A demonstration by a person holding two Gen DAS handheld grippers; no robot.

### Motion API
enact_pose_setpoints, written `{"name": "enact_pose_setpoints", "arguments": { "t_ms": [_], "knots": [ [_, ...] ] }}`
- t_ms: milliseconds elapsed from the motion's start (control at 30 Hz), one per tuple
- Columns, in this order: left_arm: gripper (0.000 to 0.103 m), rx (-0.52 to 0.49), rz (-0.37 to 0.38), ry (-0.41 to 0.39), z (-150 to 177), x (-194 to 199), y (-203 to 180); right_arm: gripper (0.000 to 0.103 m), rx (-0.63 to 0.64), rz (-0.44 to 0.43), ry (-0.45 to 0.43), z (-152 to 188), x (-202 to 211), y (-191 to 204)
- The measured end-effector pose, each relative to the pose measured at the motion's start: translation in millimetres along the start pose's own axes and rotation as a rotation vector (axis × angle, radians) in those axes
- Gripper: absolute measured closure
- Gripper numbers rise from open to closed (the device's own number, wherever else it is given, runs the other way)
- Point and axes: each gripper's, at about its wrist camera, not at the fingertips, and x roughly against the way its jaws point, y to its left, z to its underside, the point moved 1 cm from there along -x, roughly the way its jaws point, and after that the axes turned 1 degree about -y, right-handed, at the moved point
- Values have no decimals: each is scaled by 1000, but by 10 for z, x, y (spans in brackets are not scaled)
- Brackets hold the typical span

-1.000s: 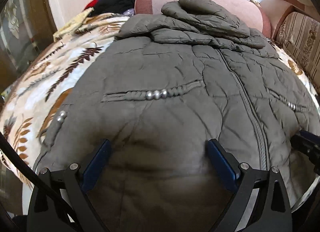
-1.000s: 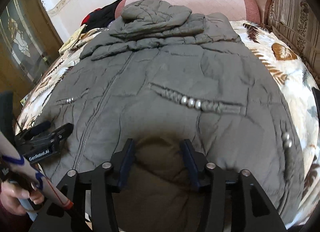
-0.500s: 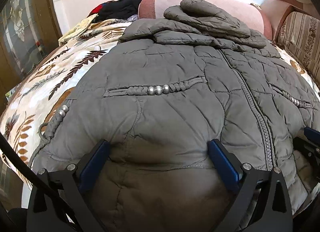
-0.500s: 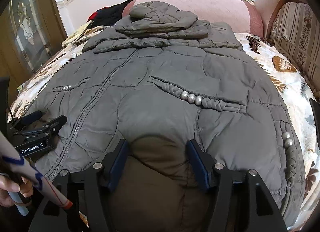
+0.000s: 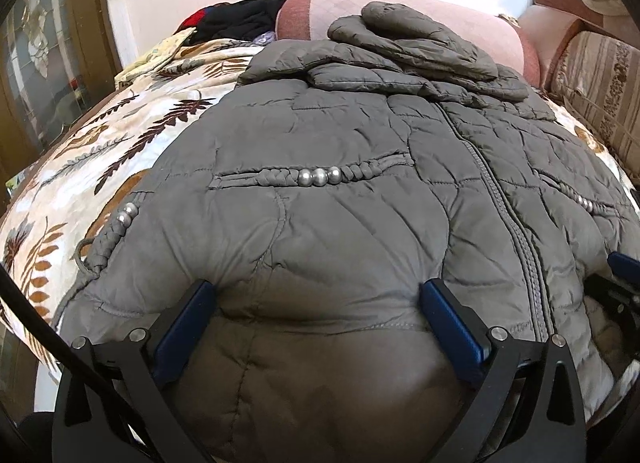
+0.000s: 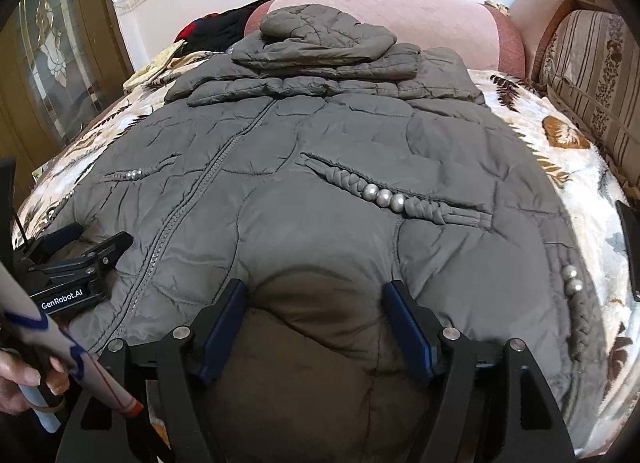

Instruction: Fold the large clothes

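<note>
- Grey-olive quilted puffer jacket (image 5: 352, 191): lies front-up and spread flat across a bed, zipped down the centre, hood (image 6: 320, 29) folded onto the collar at 12 o'clock in both wrist views.
- Zipper (image 6: 208, 183): runs from the collar down to the hem, slanting toward 7 o'clock in the right wrist view.
- Pocket trim (image 5: 318, 176): braided cord with three silver beads across the chest pocket; a matching beaded braid (image 6: 384, 197) sits on the other pocket.
- Side braid (image 6: 576, 303): beaded cord along the jacket's edge at 4 o'clock, right wrist view.
- Left claw (image 5: 320, 299): blue-padded fingers (image 5: 452, 323) spread wide, a bulge of the jacket's hem filling the gap between them; the pads touch the fabric on both sides.
- Right claw (image 6: 316, 299): fingers set at a narrower but open spread, a fold of hem bunched between the blue pads (image 6: 408, 327).
- Left claw seen from the right wrist view, at 8 o'clock, resting on the jacket's hem beside the zipper.
- Bedspread (image 5: 80, 167): cream with brown leaf print, under the jacket.
- Pink bolster (image 6: 440, 23): at 12 o'clock behind the hood.
- Dark clothes (image 5: 240, 19): heaped at 11 o'clock.
- Striped sofa cushion (image 6: 592, 75): at 2 o'clock.
</note>
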Motion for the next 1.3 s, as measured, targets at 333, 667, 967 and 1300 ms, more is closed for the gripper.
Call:
{"name": "enact_pose_setpoints", "arguments": {
  "t_ms": [333,667,967,1300],
  "knots": [
    [0,107,-87,-118,-203,492,568,27,-40,72,-137,-143,609,-306],
    [0,348,-75,-137,-260,795,1192,27,-200,145,-228,-303,1231,-1064],
    [0,304,-15,-108,-311,535,1112,27,-307,84,-194,-192,1109,-1337],
    [0,339,-20,-37,-340,94,1049,27,-219,51,-174,-337,715,-1067]
  ]
}}
